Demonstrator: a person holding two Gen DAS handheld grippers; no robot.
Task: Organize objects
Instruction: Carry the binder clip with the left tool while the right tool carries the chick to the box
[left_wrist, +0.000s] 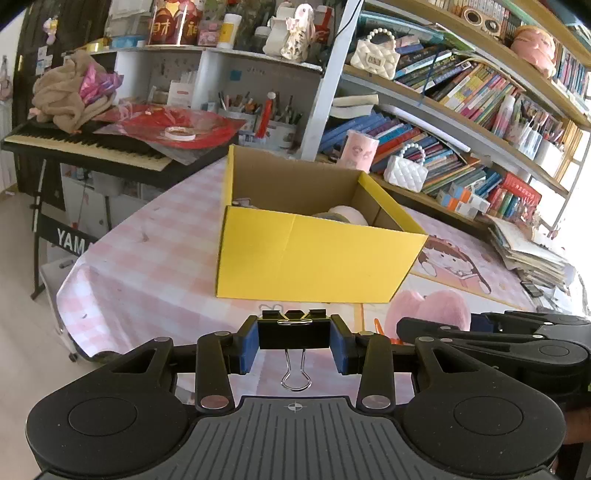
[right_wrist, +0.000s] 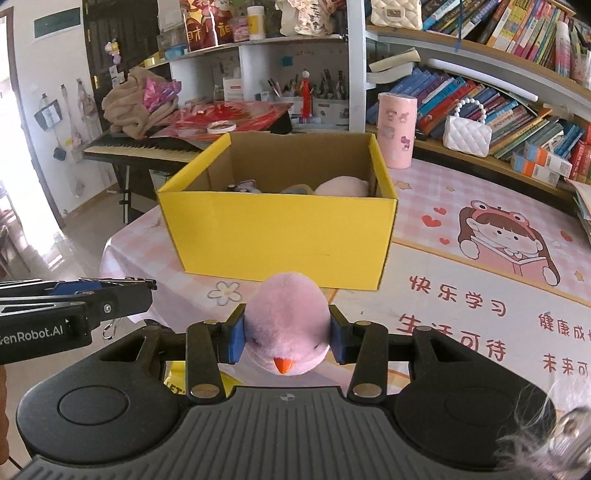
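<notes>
Left wrist view: the left claw (left_wrist: 294, 341) is clamped on a black binder clip (left_wrist: 293, 333), blue pads pressing its two sides, with the wire handle hanging beneath. It hangs above the near part of the table (left_wrist: 147, 266), which carries a pink checked cloth. Just beyond stands an open yellow box (left_wrist: 314, 258) with brown cardboard inside. A pale rounded item (left_wrist: 349, 214) lies in the box's right half; it may be a plush toy, but only its top shows over the wall.

Right wrist view: the right claw (right_wrist: 287, 338) is clamped on a pink plush bird (right_wrist: 287, 325), pads squeezing both flanks, the orange beak turned toward the camera. The bird hangs over the table, near the yellow box's front wall. The left claw enters this view from the left edge, level with the right one and well apart from it. Behind the box stands a pink cylindrical container (right_wrist: 396, 129), and to the far left a keyboard piano (right_wrist: 147, 147) piled with cloth and red wrapping.
</notes>
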